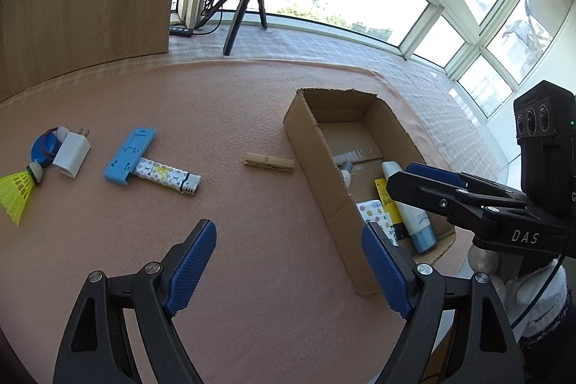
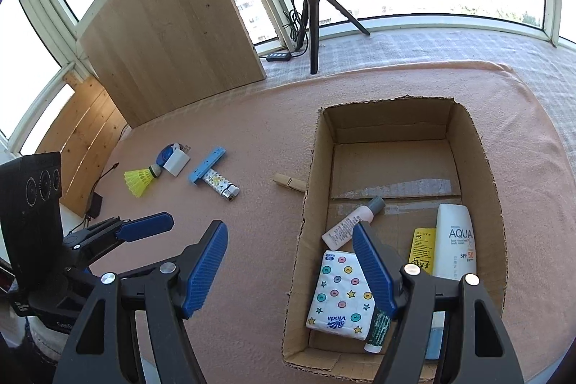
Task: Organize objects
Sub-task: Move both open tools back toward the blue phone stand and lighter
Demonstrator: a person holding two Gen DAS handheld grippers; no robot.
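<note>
A cardboard box (image 2: pixel 313 189) (image 1: pixel 306 146) sits on the pink cloth and holds a sunscreen tube (image 2: pixel 454 240), a tissue pack (image 2: pixel 340 294), a small pink bottle (image 2: pixel 351 222) and a yellow tube (image 2: pixel 422 245). Left of it lie a wooden clothespin (image 1: pixel 268 162), a patterned lighter (image 1: pixel 169 176), a blue plastic piece (image 1: pixel 130 155), a white charger (image 1: pixel 72 155), a blue disc (image 1: pixel 43 150) and a yellow shuttlecock (image 1: pixel 18 188). My left gripper (image 1: pixel 288 261) is open and empty above the cloth. My right gripper (image 2: pixel 289 272) is open and empty over the box's left wall.
A ring light on a tripod (image 2: pixel 313 20) stands at the back by the windows. A wooden board (image 2: pixel 169 27) leans upright at the back left. A cable and a small black box (image 2: pixel 94 206) lie past the cloth's left edge.
</note>
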